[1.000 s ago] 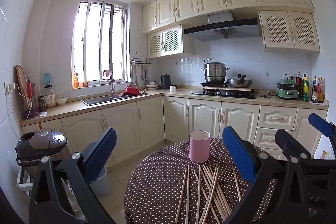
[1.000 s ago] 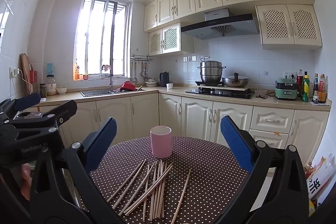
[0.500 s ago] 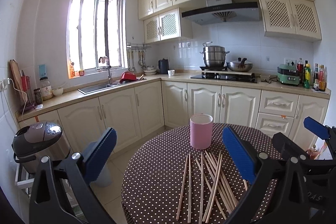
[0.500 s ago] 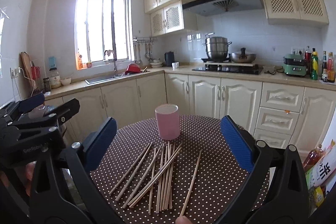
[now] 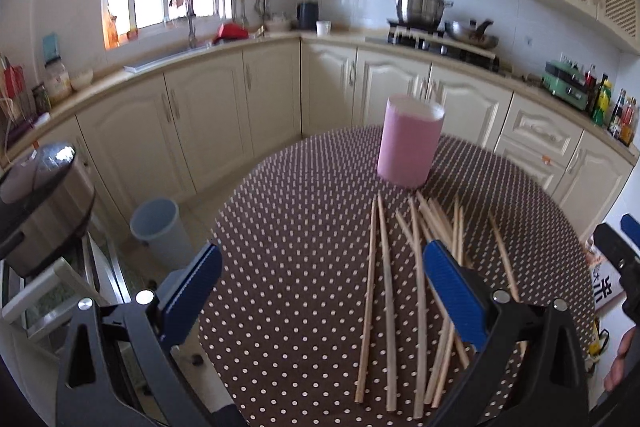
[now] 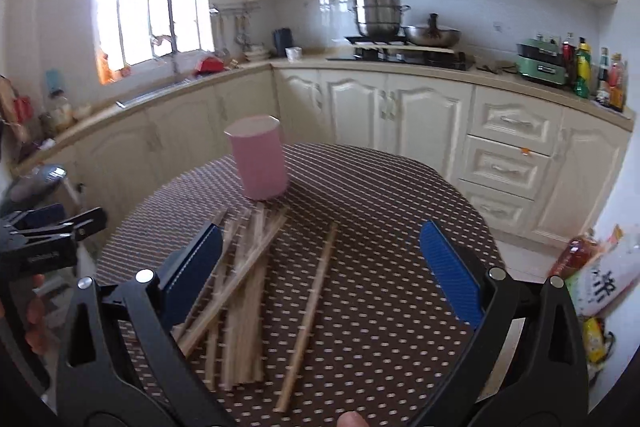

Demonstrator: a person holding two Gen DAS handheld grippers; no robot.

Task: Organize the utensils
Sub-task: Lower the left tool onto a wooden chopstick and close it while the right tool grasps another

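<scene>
Several wooden chopsticks [image 5: 416,267] lie loose on a round table with a brown dotted cloth [image 5: 296,227], just in front of an upright pink cup [image 5: 409,145]. My left gripper [image 5: 322,285] hovers open above the near left part of the table, with two chopsticks showing between its blue pads. In the right wrist view the chopsticks [image 6: 244,275] and pink cup [image 6: 260,157] sit left of centre. My right gripper [image 6: 320,267] is open above them, with one separate chopstick [image 6: 310,315] between its pads. Nothing is held.
A grey bin [image 5: 160,231] stands on the floor left of the table, beside a rice cooker [image 5: 40,203]. Cream cabinets [image 6: 400,123] and a worktop run behind the table. Bottles and packets [image 6: 596,267] sit on the floor at the right.
Both grippers have tipped down and come closer to the table, so the cup and chopsticks look larger. Both stay open and hold nothing.
</scene>
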